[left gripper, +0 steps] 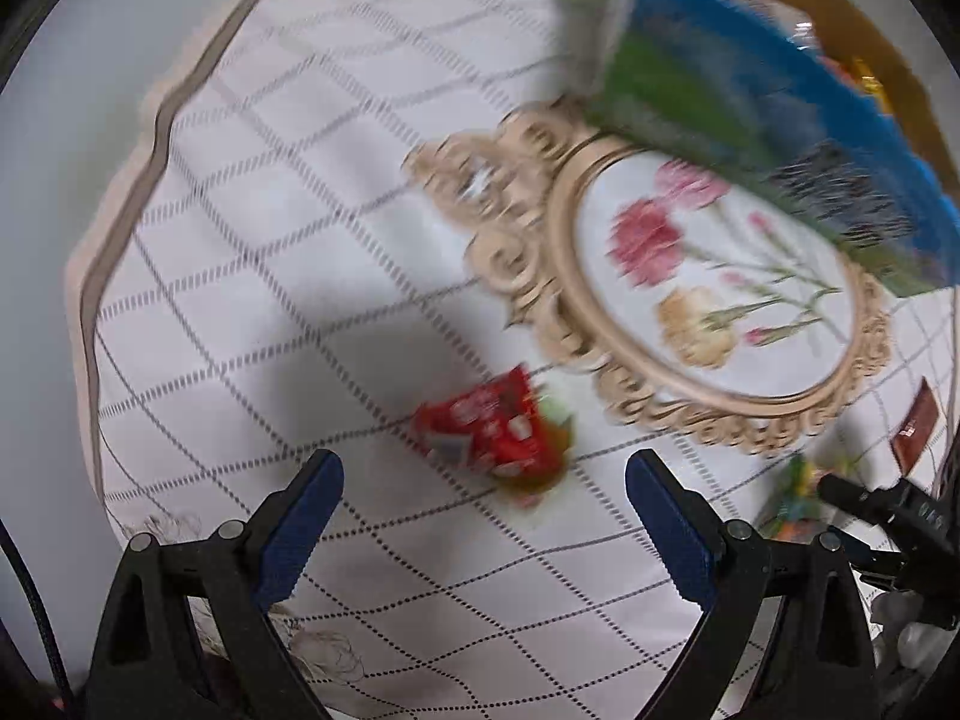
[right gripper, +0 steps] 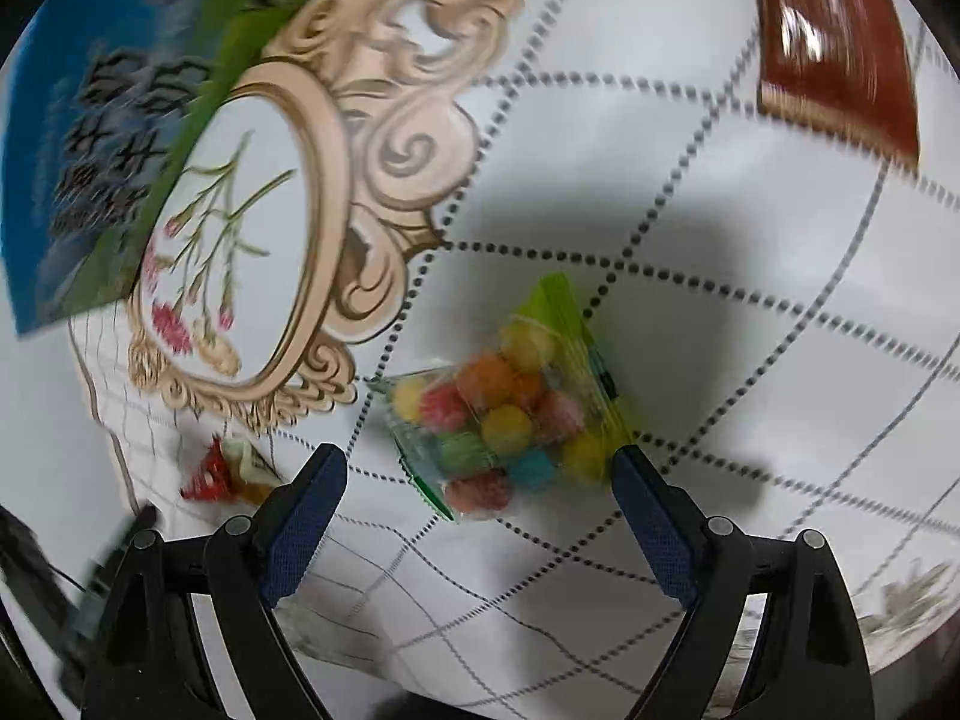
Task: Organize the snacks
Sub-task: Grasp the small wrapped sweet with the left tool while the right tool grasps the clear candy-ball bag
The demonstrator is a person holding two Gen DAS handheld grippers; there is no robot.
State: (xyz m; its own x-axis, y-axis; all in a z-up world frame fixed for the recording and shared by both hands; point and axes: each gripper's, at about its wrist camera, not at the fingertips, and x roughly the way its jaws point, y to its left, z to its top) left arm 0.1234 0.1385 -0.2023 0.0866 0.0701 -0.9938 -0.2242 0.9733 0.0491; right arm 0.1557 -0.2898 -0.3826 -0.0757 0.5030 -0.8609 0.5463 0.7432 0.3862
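A red snack packet (left gripper: 495, 435) lies on the white checked tablecloth (left gripper: 270, 240), just ahead of my open, empty left gripper (left gripper: 483, 489). A clear bag of coloured candy balls (right gripper: 504, 414) lies just ahead of my open, empty right gripper (right gripper: 480, 483), close to its right finger. The candy bag also shows blurred in the left wrist view (left gripper: 798, 495), and the red packet in the right wrist view (right gripper: 225, 471). A brown packet (right gripper: 840, 54) lies farther off, also visible in the left wrist view (left gripper: 915, 426).
A large blue-and-green box (left gripper: 768, 114) stands over a flowered placemat with a beige scrolled border (left gripper: 708, 276). A brown cardboard box (left gripper: 840, 18) sits behind it. The table edge (left gripper: 120, 228) runs along the left. The right gripper's body (left gripper: 888, 510) is at the lower right.
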